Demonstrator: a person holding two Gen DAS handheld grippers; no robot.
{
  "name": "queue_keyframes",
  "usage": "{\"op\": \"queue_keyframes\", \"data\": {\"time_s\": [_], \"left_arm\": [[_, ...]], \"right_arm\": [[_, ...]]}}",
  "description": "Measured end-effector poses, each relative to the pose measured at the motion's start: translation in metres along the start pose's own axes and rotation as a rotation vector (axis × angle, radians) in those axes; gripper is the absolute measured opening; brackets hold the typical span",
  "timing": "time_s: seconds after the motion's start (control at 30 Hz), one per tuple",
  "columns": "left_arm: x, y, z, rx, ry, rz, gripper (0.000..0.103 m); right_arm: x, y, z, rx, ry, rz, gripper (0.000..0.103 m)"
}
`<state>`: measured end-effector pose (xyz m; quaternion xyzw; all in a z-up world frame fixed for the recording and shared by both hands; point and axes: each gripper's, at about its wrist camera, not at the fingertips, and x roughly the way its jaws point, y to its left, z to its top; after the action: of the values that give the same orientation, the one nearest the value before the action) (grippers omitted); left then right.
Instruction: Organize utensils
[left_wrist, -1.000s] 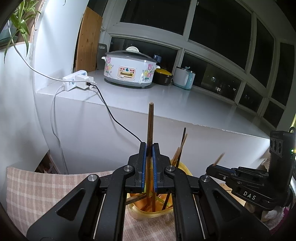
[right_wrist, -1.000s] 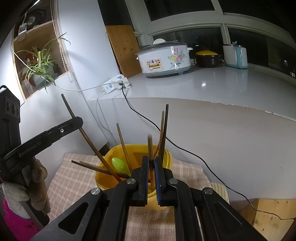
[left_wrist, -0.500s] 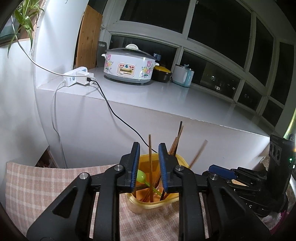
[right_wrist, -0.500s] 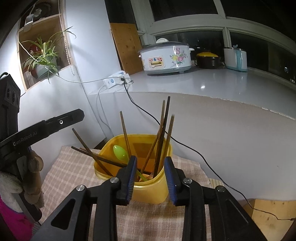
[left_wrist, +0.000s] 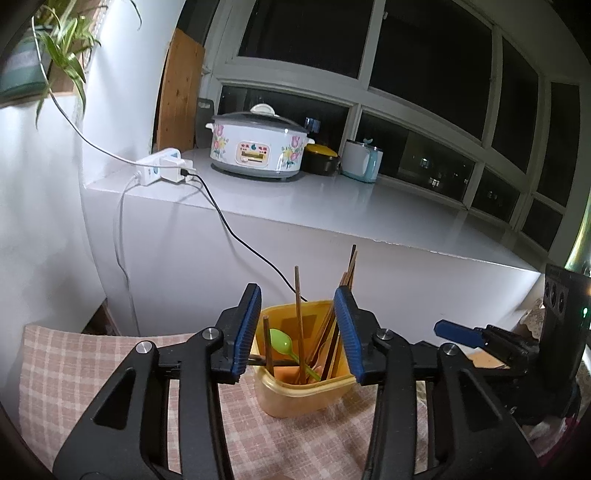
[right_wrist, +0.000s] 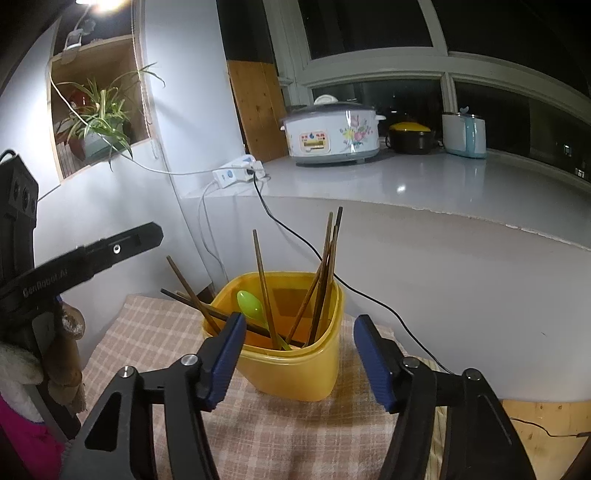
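Observation:
A yellow plastic container (left_wrist: 303, 397) (right_wrist: 295, 369) stands on a pink checked cloth (left_wrist: 74, 369) (right_wrist: 155, 332). Several brown chopsticks (left_wrist: 299, 317) (right_wrist: 263, 280) and a green spoon (left_wrist: 282, 339) (right_wrist: 251, 304) stand or lean inside it. My left gripper (left_wrist: 298, 334) is open and empty, just in front of the container. My right gripper (right_wrist: 300, 362) is open and empty, with the container between its blue pads. Each gripper shows at the edge of the other's view: the right gripper (left_wrist: 458, 330) and the left gripper (right_wrist: 110, 251).
A white counter (left_wrist: 332, 206) rises behind the cloth with a flowered rice cooker (left_wrist: 258, 147), a black pot (left_wrist: 321, 158) and a white-blue kettle (left_wrist: 362, 158). A power strip (left_wrist: 162, 171) trails a black cable (left_wrist: 240, 236) down toward the container. A plant (right_wrist: 96, 122) hangs at left.
Both grippers opened and let their chopsticks drop into the yellow container. Both have pulled back a little from it and opened wider.

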<state>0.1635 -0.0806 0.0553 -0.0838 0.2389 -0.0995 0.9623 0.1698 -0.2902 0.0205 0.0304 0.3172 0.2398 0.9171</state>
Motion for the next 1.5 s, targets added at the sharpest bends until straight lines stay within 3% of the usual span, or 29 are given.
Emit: {"op": "queue_keyframes", "data": {"time_s": [0.1,0.27,0.33,0.63,0.73,1.13,1.5], "left_arm": [[-0.010,-0.002,-0.003,0.004,-0.017,0.007,0.062],[-0.022,-0.003,-0.006,0.009,-0.037,0.019,0.064],[-0.028,-0.005,-0.008,0.019,-0.048,0.032,0.073],[-0.053,-0.010,-0.023,0.046,-0.069,0.064,0.094],[-0.060,-0.015,-0.032,0.059,-0.067,0.084,0.103],[-0.080,-0.015,-0.061,-0.016,-0.069,0.127,0.103],[-0.085,-0.017,-0.070,-0.003,-0.059,0.149,0.103]], "right_arm": [[-0.007,0.002,0.000,-0.004,-0.018,-0.005,0.073],[-0.015,0.007,-0.001,-0.019,-0.037,-0.014,0.078],[-0.018,0.009,-0.002,-0.022,-0.044,-0.018,0.080],[-0.039,0.011,-0.010,-0.013,-0.099,-0.035,0.100],[-0.043,0.010,-0.015,-0.002,-0.099,-0.041,0.101],[-0.062,0.011,-0.032,0.006,-0.111,-0.082,0.103],[-0.066,0.017,-0.039,0.009,-0.109,-0.081,0.103]]}}
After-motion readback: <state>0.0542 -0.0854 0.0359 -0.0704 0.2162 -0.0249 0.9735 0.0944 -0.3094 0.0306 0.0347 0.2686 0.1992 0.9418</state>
